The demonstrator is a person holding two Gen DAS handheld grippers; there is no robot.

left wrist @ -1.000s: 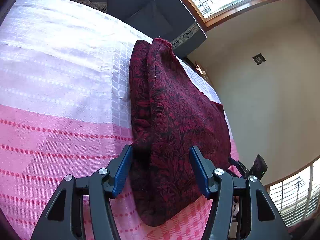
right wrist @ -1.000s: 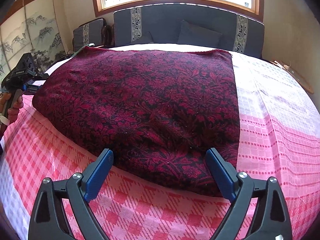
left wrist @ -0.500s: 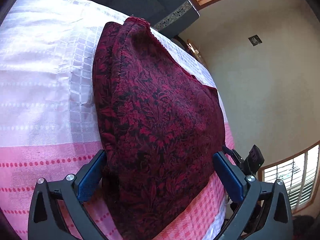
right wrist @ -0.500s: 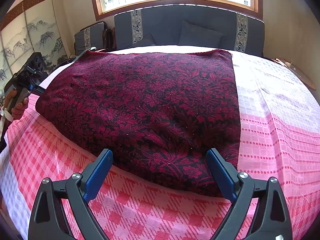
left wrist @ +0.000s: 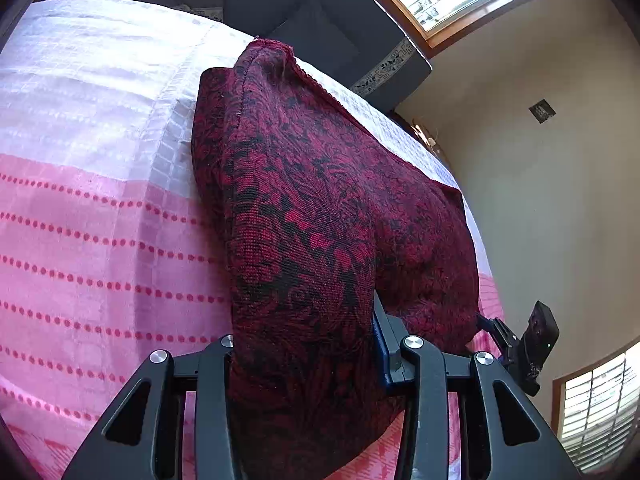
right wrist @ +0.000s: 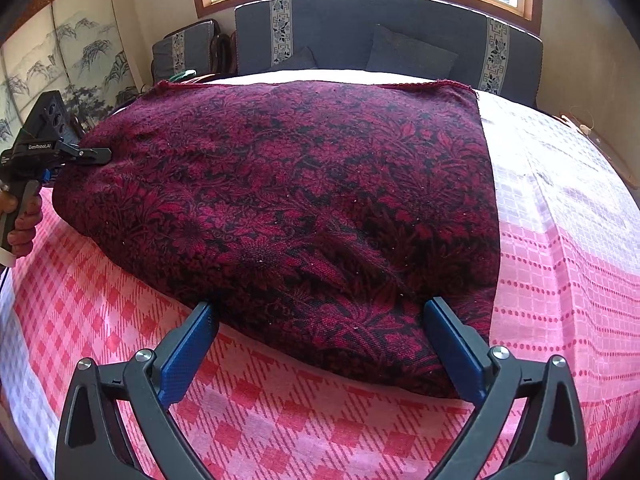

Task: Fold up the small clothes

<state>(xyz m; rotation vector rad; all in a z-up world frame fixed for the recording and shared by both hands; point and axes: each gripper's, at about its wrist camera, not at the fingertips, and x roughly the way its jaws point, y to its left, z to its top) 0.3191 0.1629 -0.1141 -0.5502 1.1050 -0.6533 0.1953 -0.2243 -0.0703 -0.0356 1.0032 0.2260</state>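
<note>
My left gripper had just been closing its jaws, now clamped on a bunched corner of the dark red garment lying across the bed. My right gripper stood wide apart at the near hem, ungripped; it needed to pinch before folding.

The left hand-held gripper has just been closing its jaws and is now pinching a thick fold of the dark red patterned cloth between them. The cloth is lying on a bed covered with a pink and white bedspread. The right hand-held gripper is showing at the cloth's far corner.
</note>
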